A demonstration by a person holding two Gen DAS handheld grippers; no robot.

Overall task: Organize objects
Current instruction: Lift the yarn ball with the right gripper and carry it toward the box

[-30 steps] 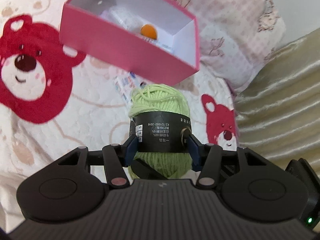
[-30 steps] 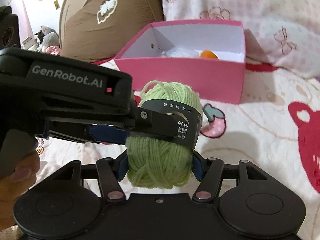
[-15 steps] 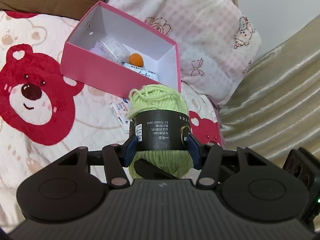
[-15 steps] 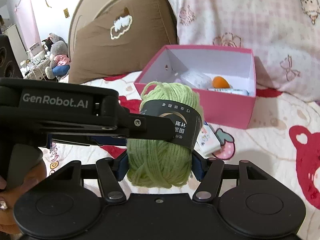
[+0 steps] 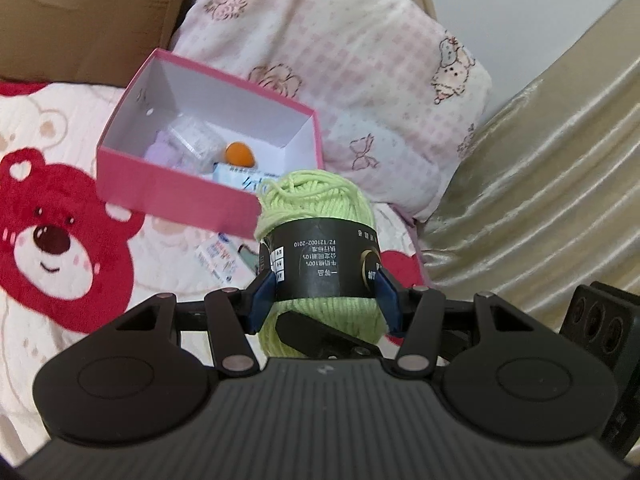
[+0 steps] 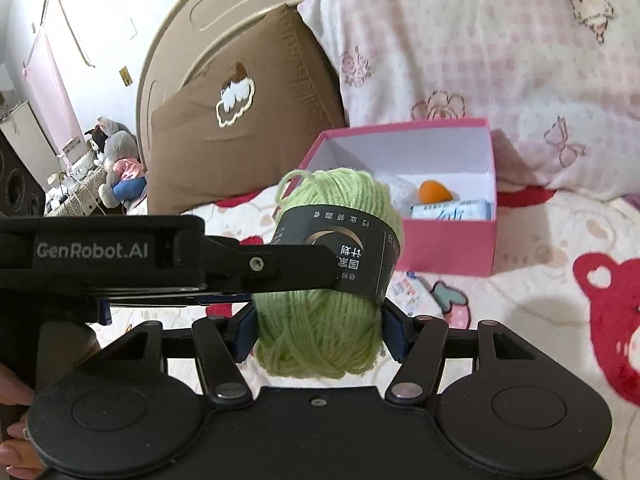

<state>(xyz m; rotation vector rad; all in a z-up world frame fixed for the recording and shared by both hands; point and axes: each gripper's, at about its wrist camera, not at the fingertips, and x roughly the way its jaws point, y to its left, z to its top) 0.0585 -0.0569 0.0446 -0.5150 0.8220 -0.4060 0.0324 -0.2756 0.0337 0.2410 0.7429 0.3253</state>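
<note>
Far left: brown cushion (image 6: 248, 128) against the headboard. Centre left: open pink cardboard box (image 5: 176, 188) on the white bedspread with red bears (image 5: 60, 248); inside, an orange ball (image 5: 239, 153), a clear plastic packet (image 5: 192, 140) and a white-blue packet (image 5: 240, 174). Near the box's front wall, a small white-blue sachet (image 5: 218, 260) lies on the bedspread. Centre: light green yarn ball with a black paper band (image 5: 316, 248), clear of the bedspread, nearer than the box. Left gripper (image 5: 324, 300) clamps the band from both sides; right gripper (image 6: 320, 332) clamps the yarn's lower half. Right: pink checked pillow (image 5: 360, 80), touching the box's far side.
</note>
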